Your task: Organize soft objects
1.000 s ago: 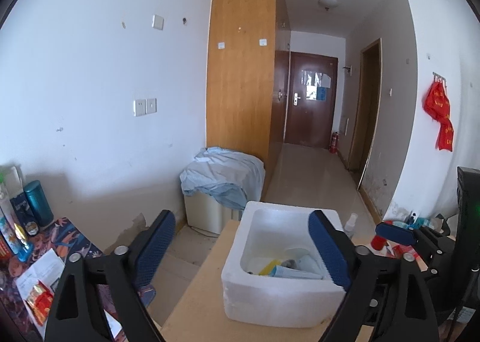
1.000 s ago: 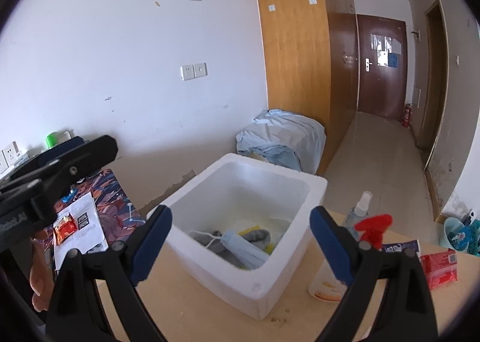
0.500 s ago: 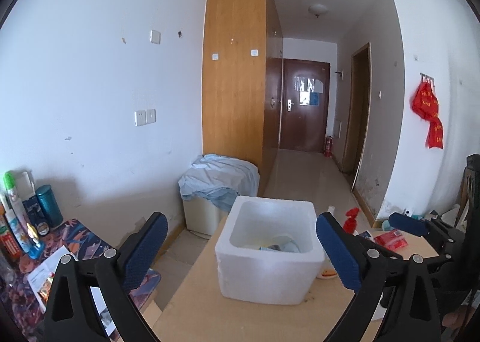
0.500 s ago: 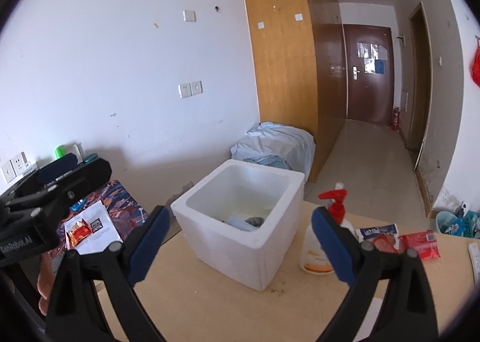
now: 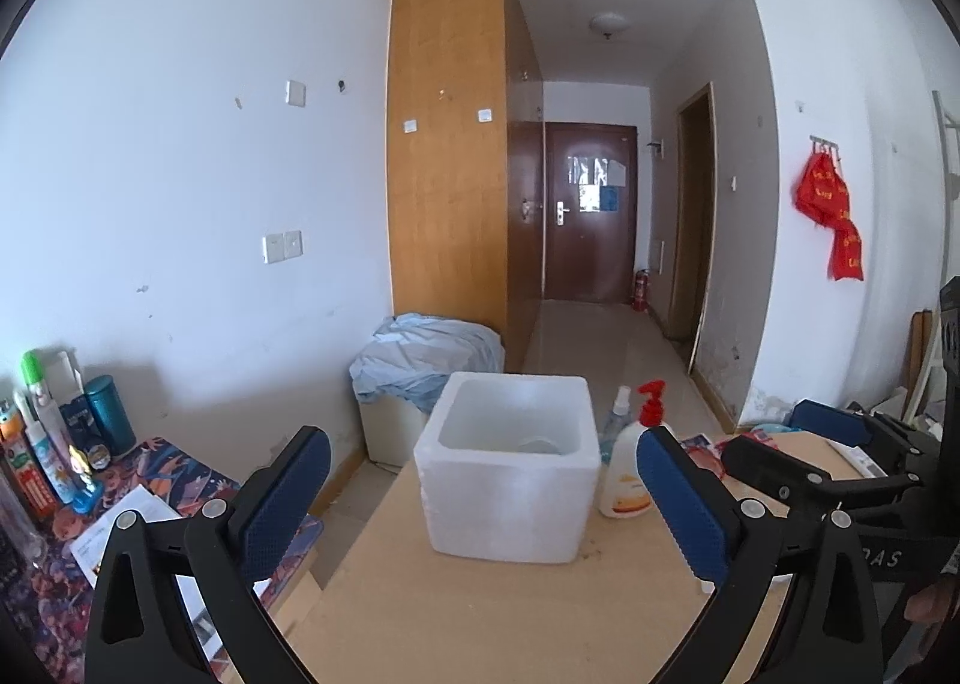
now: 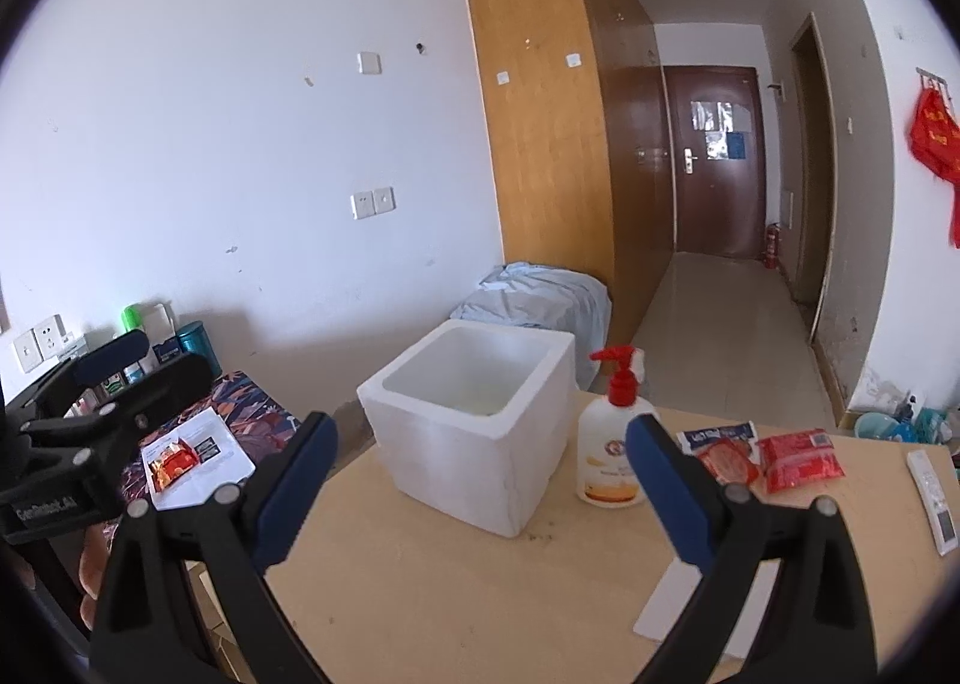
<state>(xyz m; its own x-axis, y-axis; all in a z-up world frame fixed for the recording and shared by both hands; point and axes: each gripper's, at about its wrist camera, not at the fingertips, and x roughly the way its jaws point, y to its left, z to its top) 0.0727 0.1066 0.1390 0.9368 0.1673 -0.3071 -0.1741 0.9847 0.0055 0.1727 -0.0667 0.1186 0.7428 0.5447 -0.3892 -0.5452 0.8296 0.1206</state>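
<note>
Foam box (image 5: 510,480) ahead, beyond spread fingers (image 5: 678,504)

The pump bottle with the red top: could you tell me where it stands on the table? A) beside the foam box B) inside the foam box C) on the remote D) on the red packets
A: the pump bottle stands on the table just beside the foam box.

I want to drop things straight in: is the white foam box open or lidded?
Open. The white foam box has no lid; both wrist views look past its bare rim onto the inner walls.
</note>
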